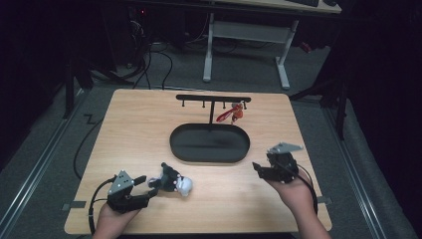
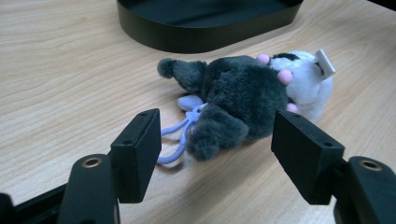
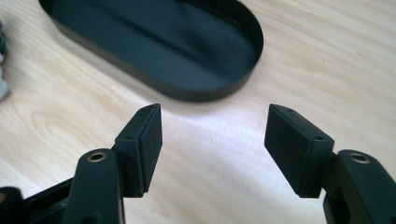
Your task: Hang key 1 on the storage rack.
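Plush toy [image 2: 243,100], grey and white with a lilac loop [image 2: 180,135], lies on the tabletop [image 1: 149,129] near its front edge, just ahead of the left gripper [image 2: 215,154], whose jaws are spread around its dark end, not touching. Best move, I judge: ease forward, close on the fluffy body or loop, not tabletop. Right gripper [image 3: 212,140] spread, empty, beside the black oval tray [image 3: 187,93]; a red charm [image 1: 234,113] hangs on the rack [image 1: 213,98].
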A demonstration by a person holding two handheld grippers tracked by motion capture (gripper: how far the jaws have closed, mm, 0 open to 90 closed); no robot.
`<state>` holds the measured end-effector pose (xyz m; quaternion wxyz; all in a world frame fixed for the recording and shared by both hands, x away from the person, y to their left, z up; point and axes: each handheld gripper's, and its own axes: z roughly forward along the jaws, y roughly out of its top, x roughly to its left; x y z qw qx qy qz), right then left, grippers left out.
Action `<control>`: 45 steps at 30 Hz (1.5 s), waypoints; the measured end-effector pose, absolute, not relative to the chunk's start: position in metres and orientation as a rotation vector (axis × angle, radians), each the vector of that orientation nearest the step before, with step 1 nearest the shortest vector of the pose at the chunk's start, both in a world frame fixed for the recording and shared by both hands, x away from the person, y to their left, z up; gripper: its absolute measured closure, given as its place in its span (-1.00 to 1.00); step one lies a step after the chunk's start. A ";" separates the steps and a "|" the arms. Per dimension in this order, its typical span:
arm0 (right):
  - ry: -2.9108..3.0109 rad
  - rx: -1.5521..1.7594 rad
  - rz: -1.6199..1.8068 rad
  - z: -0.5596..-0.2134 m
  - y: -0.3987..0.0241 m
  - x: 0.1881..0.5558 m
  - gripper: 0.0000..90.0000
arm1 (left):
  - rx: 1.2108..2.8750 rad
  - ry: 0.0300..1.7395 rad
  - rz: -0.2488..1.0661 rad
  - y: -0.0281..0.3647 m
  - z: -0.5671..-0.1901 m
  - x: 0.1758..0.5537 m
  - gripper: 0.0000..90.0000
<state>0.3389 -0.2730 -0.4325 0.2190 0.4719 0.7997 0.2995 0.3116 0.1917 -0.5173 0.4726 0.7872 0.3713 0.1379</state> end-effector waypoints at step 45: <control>1.931 1.372 0.923 -0.507 -0.322 0.246 -0.08 | 1.886 1.160 0.734 0.173 -0.515 0.341 0.81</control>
